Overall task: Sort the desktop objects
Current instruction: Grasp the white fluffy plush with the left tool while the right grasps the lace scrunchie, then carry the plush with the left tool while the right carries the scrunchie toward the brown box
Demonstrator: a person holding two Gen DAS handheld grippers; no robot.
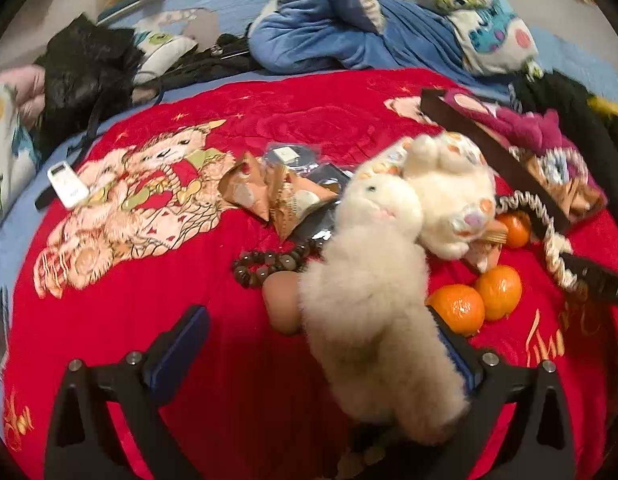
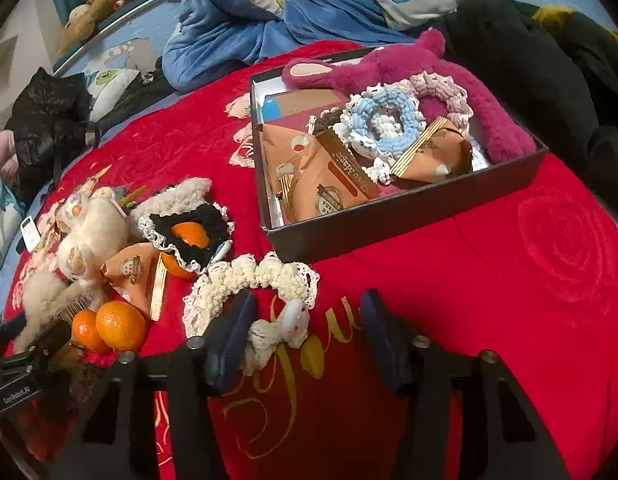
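Note:
A white plush rabbit (image 1: 373,280) lies on the red blanket (image 1: 189,320), its long fluffy part running back against my left gripper's right finger (image 1: 455,344). My left gripper (image 1: 321,340) is open, jaws wide apart. The rabbit also shows in the right wrist view (image 2: 93,232). My right gripper (image 2: 305,332) is open over a cream crocheted scrunchie (image 2: 253,280), whose lower part lies between the fingers. A dark box (image 2: 409,208) holds snack packets, scrunchies and a magenta plush (image 2: 393,64). Oranges (image 1: 481,300) lie next to the rabbit.
A bead bracelet (image 1: 269,264), an egg-shaped object (image 1: 283,304), snack packets (image 1: 269,196) and a white remote (image 1: 67,184) lie on the blanket. A black scrunchie lies over an orange (image 2: 191,236). Blue bedding (image 2: 269,20) and black clothes (image 2: 529,60) sit behind.

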